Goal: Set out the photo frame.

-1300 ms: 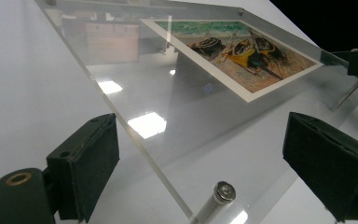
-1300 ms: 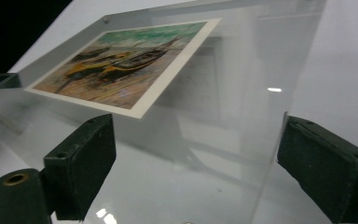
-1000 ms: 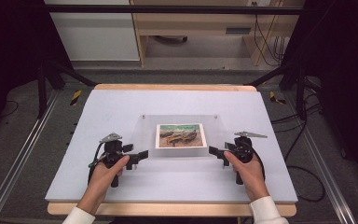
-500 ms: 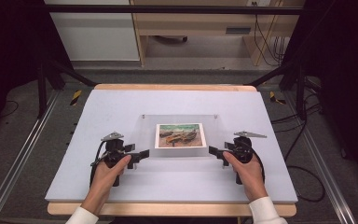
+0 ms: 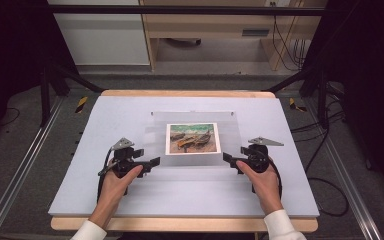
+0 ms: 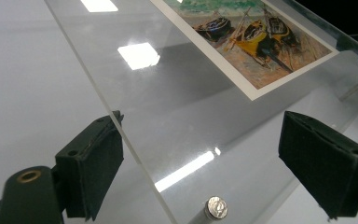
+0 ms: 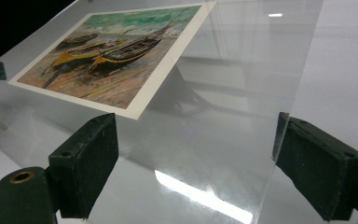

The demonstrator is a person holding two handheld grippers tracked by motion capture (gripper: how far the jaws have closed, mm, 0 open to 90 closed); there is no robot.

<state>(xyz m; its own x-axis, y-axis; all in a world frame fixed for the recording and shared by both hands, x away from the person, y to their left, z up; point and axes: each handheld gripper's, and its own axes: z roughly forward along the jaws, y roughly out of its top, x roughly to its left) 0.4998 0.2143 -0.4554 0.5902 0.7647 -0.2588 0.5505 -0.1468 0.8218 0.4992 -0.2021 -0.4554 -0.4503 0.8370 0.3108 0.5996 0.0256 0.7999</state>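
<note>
Little has shifted over the last second: both hands sit almost where they were in the earlier high view, the left gripper (image 5: pixel 152 162) perhaps a touch nearer the near-left corner of the clear, rectangular acrylic sheet (image 5: pixel 230 137), while the right gripper (image 5: pixel 227 157) stays at the near-right corner. That sheet lies flat near the middle of the pale lavender table (image 5: pixel 190 195), and a white-bordered printed picture of beached fishing boats (image 5: pixel 192 138) rests at its centre, whether on or under the plastic I cannot tell. In the left gripper view the jaws stand wide apart with the sheet's side edge (image 6: pixel 121 126) running close by the left pad, and a small silver screw-like stud (image 6: pixel 216 208) shows low in the frame near the corner; nothing is clamped. The right gripper view shows the same state: jaws spread wide, the sheet's edge (image 7: pixel 272 154) meeting the right pad and the printed picture (image 7: pixel 116 56) beyond, with no hold taken. By my reading, the step in hand is lining up both grippers on the two near corners before taking hold of the sheet. The next move likely calls for closing each pair of jaws on the thin plastic at the same time, gently, and keeping both sides level so the print does not slide.
</note>
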